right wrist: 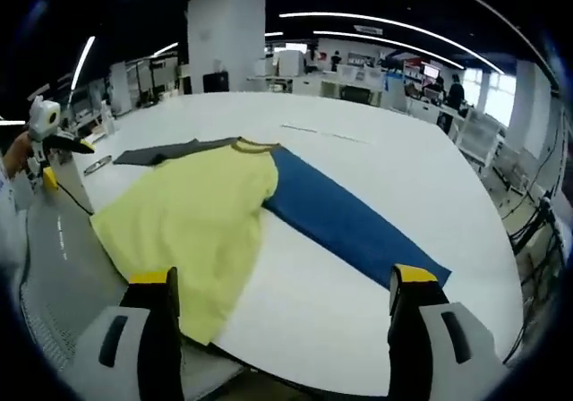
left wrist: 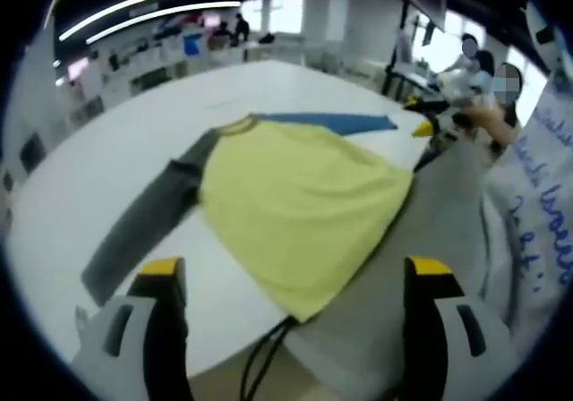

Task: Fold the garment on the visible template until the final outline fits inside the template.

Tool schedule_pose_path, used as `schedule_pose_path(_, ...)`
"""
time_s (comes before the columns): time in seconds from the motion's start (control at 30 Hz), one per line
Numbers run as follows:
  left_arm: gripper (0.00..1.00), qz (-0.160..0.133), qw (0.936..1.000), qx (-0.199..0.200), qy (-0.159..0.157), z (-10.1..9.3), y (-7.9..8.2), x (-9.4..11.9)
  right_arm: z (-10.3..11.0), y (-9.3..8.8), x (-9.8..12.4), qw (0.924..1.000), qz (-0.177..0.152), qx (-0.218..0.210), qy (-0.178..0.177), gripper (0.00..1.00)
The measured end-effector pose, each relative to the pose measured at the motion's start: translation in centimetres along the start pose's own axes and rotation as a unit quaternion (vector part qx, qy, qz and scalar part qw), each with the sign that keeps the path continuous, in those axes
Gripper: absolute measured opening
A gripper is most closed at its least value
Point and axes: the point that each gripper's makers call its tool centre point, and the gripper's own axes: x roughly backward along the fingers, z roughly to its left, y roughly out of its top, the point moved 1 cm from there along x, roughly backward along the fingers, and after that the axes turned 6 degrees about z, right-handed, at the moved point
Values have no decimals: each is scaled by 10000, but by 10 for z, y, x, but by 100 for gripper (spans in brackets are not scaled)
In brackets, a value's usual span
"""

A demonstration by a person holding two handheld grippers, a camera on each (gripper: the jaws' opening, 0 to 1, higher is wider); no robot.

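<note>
1. Garment (left wrist: pixel 300 209): yellow body, one grey sleeve (left wrist: pixel 148 226), one blue sleeve (left wrist: pixel 336 122). It lies spread flat on the white desk (left wrist: pixel 107 159); the hem hangs over the near desk edge.
2. Right gripper view: yellow body (right wrist: pixel 192 217) at left, blue sleeve (right wrist: pixel 354 226) stretched out to the right across the desk (right wrist: pixel 358 164), grey sleeve (right wrist: pixel 166 153) reaching away at the far left.
3. Left gripper (left wrist: pixel 295 280): jaws released, wide apart, nothing between them, above the near hem, not touching cloth.
4. Right gripper (right wrist: pixel 291 289): jaws released, wide apart, empty, above the desk near the hem and blue sleeve.
5. A grey mat (left wrist: pixel 448 231) lies beside the garment at the desk edge.
6. Template: cannot tell its outline.
7. Background: open office, strip lights, people standing.
</note>
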Motion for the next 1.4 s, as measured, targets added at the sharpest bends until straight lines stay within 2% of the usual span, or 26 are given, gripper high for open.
schedule_pose_path(0.23, 94, -26, 10000, 21, 46, 2, 2, 1, -45, -13, -2, 9993, 85, -116, -340, 86)
schedule_pose_path(0.4, 91, -11, 9999, 125, 103, 4, 0, 2, -79, -22, -2, 9972, 38, -421, -609, 71)
schedule_pose_path(0.53, 91, 13, 9998, 129, 129, 5, -2, 3, -99, -28, -2, 9954, -22, -678, -675, 65)
schedule_pose_path(0.67, 89, 14, 9999, 119, 124, 5, -1, 3, -117, -37, -5, 9940, 96, -719, -814, 60)
schedule_pose_path(0.8, 89, 0, 9999, 106, 106, 2, 1, 1, -129, -37, -9, 9919, -28, -956, -837, 54)
schedule_pose_path(0.97, 89, 24, 9999, 119, 102, 1, 0, 2, -147, -49, -19, 9889, 170, -1077, -1012, 47)
schedule_pose_path(1.27, 89, 58, 9998, 164, 140, 1, -3, 4, -155, -59, -38, 9867, 415, -1229, -983, 41)
schedule_pose_path(1.4, 88, 80, 9997, 189, 134, -1, -5, 4, -162, -66, -47, 9843, 620, -1280, -1049, 38)
